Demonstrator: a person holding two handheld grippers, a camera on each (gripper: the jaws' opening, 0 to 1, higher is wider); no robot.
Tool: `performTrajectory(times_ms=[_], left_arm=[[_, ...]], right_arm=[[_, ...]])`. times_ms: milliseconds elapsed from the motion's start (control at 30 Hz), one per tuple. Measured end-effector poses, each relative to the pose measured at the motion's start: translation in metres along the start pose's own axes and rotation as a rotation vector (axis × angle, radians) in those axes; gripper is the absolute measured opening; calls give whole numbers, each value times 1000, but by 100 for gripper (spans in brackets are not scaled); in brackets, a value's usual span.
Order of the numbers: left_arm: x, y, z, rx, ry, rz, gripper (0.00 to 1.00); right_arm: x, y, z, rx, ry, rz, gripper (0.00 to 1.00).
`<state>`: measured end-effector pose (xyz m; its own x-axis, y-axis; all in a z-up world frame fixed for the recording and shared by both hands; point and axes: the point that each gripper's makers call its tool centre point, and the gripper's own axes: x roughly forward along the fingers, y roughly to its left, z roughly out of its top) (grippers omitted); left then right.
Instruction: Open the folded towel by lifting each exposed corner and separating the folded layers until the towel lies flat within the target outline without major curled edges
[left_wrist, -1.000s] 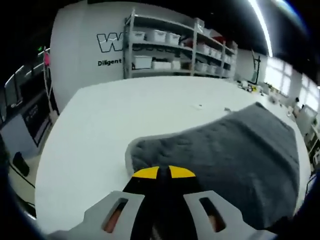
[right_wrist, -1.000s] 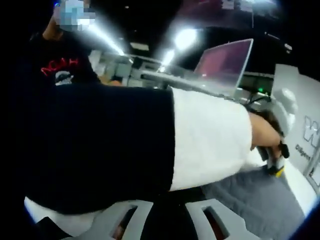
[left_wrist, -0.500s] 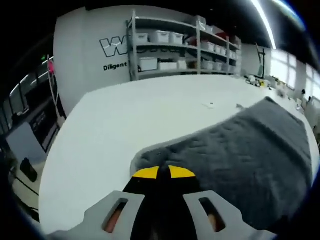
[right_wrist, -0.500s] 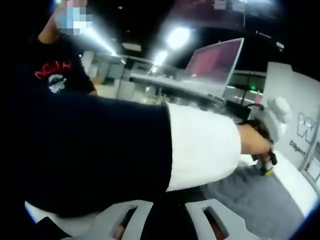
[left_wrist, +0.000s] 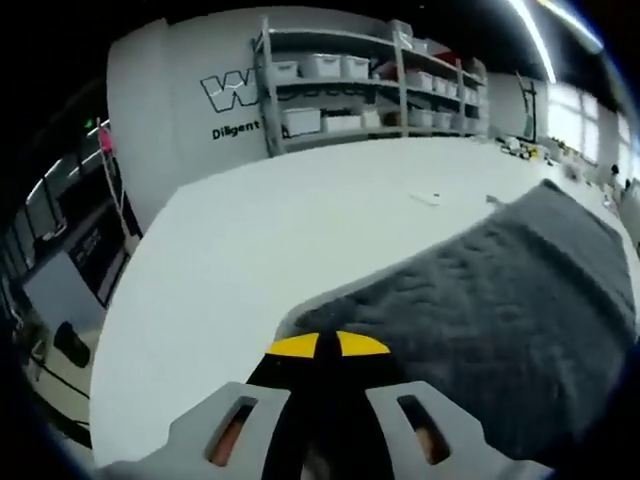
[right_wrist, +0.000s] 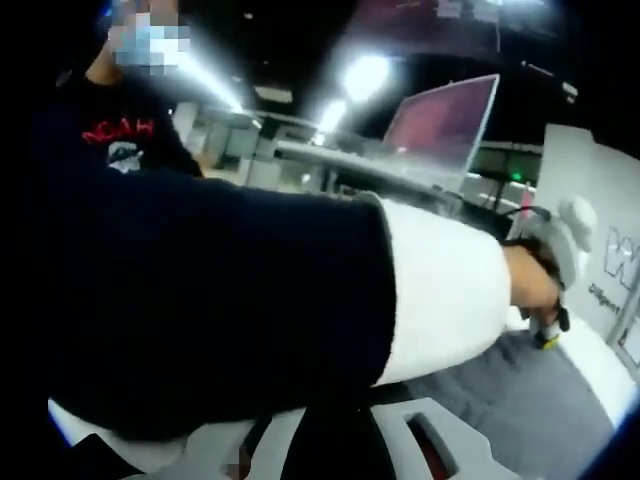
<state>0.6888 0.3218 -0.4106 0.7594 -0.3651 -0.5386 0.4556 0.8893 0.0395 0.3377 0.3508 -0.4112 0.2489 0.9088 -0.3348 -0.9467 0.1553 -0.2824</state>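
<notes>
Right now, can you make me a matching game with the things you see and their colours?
Things:
1. towel
2. table
3. left gripper tips
4. laptop screen

Colours:
A. white
B. pinkish
C. grey
D. yellow

Pairs: 1-C, 2-A, 3-D, 4-B

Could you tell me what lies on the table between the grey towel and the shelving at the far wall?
Mostly bare white table. In the left gripper view, a small pale item, too small to identify, lies just beyond the grey towel, short of the shelving.
</notes>
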Motion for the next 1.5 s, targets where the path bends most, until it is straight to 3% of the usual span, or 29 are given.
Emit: performTrajectory(times_ms=[167,267,400,600,633,667,867,967,1133,1233,1367,1500], left_arm=[[0,6,-1,-41,-12,-24,3],[-2,7,-2,-49,2,-25,3],[-6,5,1,-78,-10,-48,4],[-17,-15,29,-122,-91,-125,7],[-39,-48,33,-130,-111,-131,8],[-44,-62,37,-125,-126,-160,8],[-57,-92,57,-79,-162,-230,10],[-61,-104,64,-98,-175,-269,11],[-62,-137,62,-64,-171,-335,16],[-64,-157,63,-70,-176,-394,17],[-73,-174,64,-68,-209,-415,16],[-78,-193,51,-51,-201,-430,15]], right_arm=[[-2,10,2,-31,23,30,0],[-8,0,1,-59,15,2,0],[-24,-20,6,22,-43,-31,0],[-62,-63,6,65,-78,-123,0],[-70,-70,3,69,-75,-143,0],[-80,-77,-2,71,-70,-166,0],[-121,-109,-20,105,-59,-235,0],[-135,-121,-27,133,-62,-239,0],[-162,-137,-37,157,-66,-277,0],[-185,-155,-58,178,-38,-317,0],[-214,-174,-78,212,-15,-374,0],[-237,-189,-99,239,27,-412,0]])
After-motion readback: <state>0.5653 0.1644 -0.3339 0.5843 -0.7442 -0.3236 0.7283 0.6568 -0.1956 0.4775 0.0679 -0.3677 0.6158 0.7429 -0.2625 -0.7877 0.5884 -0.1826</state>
